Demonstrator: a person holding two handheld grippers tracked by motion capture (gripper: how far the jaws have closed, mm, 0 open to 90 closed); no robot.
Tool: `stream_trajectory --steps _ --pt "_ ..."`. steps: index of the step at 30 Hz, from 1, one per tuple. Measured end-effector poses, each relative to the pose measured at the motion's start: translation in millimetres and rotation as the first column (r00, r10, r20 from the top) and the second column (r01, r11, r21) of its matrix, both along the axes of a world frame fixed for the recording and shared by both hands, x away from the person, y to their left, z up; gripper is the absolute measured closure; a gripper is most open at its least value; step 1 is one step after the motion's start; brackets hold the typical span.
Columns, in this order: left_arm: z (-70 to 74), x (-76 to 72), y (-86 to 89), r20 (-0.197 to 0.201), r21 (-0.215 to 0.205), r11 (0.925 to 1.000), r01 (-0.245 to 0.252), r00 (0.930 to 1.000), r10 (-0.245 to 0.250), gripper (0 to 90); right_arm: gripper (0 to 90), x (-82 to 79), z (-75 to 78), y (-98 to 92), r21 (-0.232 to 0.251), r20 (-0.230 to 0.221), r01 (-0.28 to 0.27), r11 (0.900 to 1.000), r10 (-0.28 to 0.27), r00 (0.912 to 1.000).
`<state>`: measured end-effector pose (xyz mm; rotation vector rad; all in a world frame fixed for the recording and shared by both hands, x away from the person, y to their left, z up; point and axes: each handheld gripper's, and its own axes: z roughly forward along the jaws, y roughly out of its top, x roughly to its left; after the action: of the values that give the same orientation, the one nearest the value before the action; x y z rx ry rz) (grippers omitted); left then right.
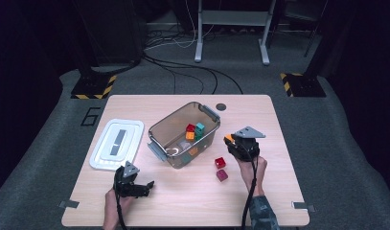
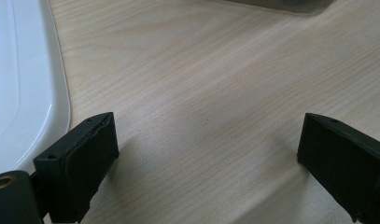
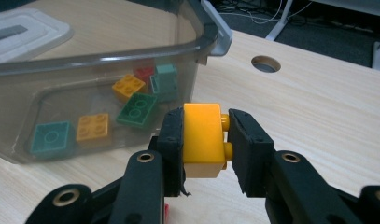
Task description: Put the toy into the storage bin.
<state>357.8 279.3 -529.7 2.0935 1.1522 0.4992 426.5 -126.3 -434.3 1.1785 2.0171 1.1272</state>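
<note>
We count one clear bin (image 1: 176, 139), one white lid (image 1: 117, 143) and two red bricks (image 1: 220, 163) on the table (image 1: 259, 120). The lid lies flat to the left of the bin, apart from it, and the two red bricks sit close together on the bare wood just to the bin's right, one a little nearer the person than the other. Inside the bin, in the right gripper view, we make out six bricks (image 3: 137, 109): two orange, three green or teal, and one red, partly hidden behind the others; two orange, one green and one teal lie on the floor of the bin, while the red and the other teal one are bunched at the far end. Our right gripper (image 3: 206, 137) is clamped on a seventh brick, the yellow-orange brick (image 3: 202, 140), studs sideways against one pad, held above the table just beside the bin's wall. Our left gripper (image 2: 206, 154) sits low over bare wood near the lid's edge, jaws wide apart with nothing between them.
</note>
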Motion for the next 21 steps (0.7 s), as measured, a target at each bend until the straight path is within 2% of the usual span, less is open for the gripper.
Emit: stream_trajectory --steps 21 --pt "-0.2 0.1 -0.1 0.001 -0.001 1.0000 -0.001 1.0000 0.001 4.8 66.7 -11.6 52.9 1.8 -0.010 0.114 0.000 1.000 0.002 0.9935"
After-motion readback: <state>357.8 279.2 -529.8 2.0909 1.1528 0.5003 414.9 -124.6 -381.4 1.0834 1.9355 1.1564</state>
